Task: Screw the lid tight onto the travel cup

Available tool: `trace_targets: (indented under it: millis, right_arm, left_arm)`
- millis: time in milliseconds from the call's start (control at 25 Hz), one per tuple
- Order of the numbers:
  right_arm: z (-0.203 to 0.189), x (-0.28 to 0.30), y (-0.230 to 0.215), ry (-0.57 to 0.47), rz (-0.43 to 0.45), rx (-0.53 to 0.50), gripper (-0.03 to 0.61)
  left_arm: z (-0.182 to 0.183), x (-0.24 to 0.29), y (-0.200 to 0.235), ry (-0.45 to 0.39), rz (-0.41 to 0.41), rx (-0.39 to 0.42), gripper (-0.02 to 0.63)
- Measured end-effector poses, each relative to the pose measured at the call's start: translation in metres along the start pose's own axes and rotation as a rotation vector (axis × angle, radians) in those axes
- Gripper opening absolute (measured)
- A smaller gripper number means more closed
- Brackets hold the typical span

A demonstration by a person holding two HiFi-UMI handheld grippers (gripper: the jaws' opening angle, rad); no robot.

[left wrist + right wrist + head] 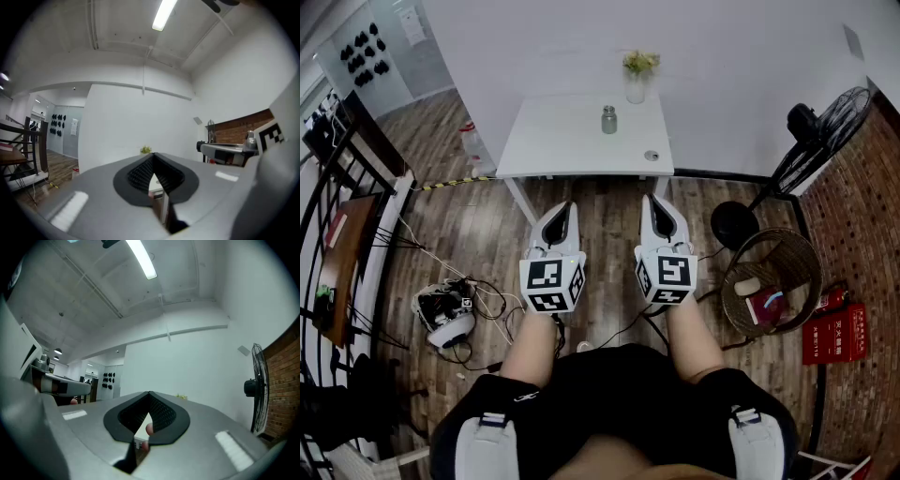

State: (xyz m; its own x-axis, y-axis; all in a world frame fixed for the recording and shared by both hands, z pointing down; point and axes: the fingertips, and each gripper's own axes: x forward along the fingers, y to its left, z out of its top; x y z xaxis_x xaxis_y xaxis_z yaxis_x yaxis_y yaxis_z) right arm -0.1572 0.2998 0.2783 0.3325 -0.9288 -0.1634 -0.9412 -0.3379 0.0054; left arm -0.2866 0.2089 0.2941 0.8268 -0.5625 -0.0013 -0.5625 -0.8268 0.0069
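Well short of the white counter (562, 141), the job had not begun: the travel cup (608, 119) stood there, with a small round piece (652, 156), possibly its lid, lying apart near the front edge. The left gripper (568, 210) and right gripper (651, 203) pointed roughly level at the counter, side by side, fingers pressed together on nothing.

Ahead of left gripper (568, 211) and right gripper (649, 204): bare wood floor (609, 202); then the white table (553, 141)'s front edge
Tabletop: mostly bare; travel cup (608, 119), lid (652, 156) and vase (636, 84) stand towards its back and right
Right of right gripper: fan (820, 141) and wicker basket (772, 246), near
Left of left gripper: cables (483, 298) on the floor
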Motion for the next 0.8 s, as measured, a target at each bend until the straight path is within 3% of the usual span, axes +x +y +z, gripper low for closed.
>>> trace_targets:
  millis: [240,800]
  right_arm:
    - [0.004,0.001,-0.014,-0.008,0.003,0.056,-0.003]
    - [0.0,-0.015,-0.057,-0.01,0.04,0.06,-0.003]
  left_arm:
    - [0.004,0.006,-0.01,-0.006,-0.002,-0.002,0.049]
    - [-0.001,0.009,-0.047,-0.003,0.06,0.005,0.049]
